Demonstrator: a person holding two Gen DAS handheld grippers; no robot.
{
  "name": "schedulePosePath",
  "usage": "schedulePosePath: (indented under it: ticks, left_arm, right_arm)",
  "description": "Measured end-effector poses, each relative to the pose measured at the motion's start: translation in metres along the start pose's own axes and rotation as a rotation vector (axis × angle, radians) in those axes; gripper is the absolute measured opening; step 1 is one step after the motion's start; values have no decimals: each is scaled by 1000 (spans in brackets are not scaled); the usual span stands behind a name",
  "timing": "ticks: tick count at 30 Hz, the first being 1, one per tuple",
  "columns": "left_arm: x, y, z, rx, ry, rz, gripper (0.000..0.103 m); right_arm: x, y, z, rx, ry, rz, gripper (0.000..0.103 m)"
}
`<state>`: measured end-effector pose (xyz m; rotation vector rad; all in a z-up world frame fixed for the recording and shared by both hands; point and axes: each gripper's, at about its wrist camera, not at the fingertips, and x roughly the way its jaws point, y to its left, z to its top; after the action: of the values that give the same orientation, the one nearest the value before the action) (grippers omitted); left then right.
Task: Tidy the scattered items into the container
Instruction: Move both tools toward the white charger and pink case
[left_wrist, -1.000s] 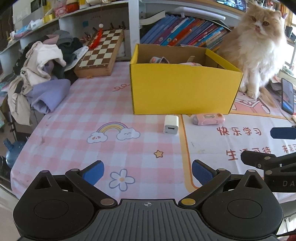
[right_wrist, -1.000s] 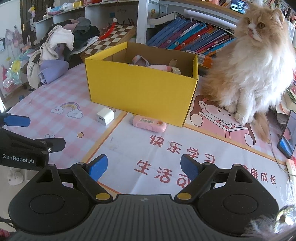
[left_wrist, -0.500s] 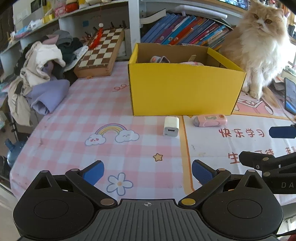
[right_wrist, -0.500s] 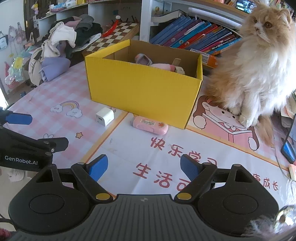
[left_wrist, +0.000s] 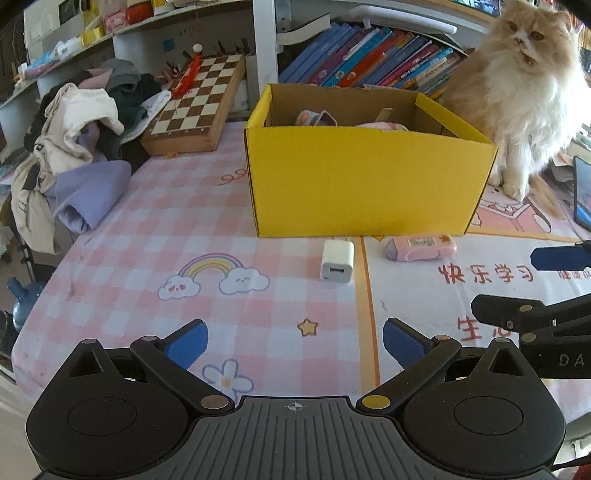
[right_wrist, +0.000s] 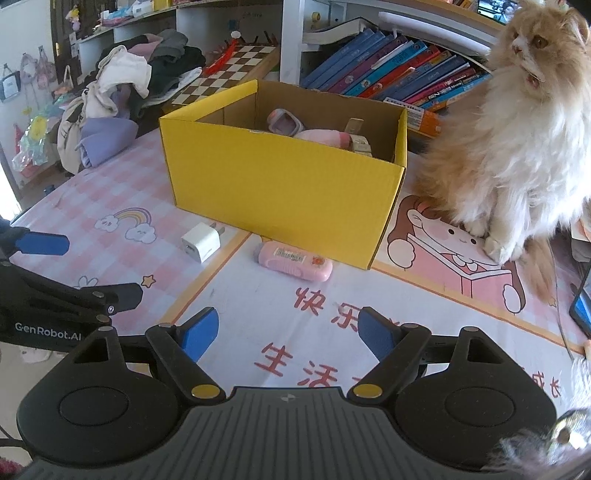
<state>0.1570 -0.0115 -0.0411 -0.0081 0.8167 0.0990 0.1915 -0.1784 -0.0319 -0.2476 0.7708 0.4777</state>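
A yellow cardboard box (left_wrist: 369, 184) (right_wrist: 284, 192) stands open on the table with several pink items inside. In front of it lie a white charger plug (left_wrist: 337, 261) (right_wrist: 201, 242) and a flat pink case (left_wrist: 420, 246) (right_wrist: 293, 261). My left gripper (left_wrist: 295, 341) is open above the pink checked cloth, short of the plug. My right gripper (right_wrist: 286, 328) is open above the white mat, short of the pink case. Each gripper shows at the edge of the other's view. Nothing is between either pair of fingers.
A fluffy orange-and-white cat (left_wrist: 517, 96) (right_wrist: 517, 140) sits right of the box. A chessboard (left_wrist: 195, 107), a clothes pile (left_wrist: 77, 147) and a row of books (right_wrist: 399, 70) lie behind. A phone (left_wrist: 583, 199) rests at the far right.
Both grippers have moved forward toward the box, so the plug and the pink case look nearer. Both stay open. The cat has turned its head and opened its mouth.
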Motion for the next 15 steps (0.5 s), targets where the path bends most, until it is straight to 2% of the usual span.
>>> schedulePosePath:
  ticks: [15]
  left_arm:
    - [18, -8, 16, 25, -8, -8, 100]
  right_arm:
    - [22, -20, 17, 12, 18, 31, 81]
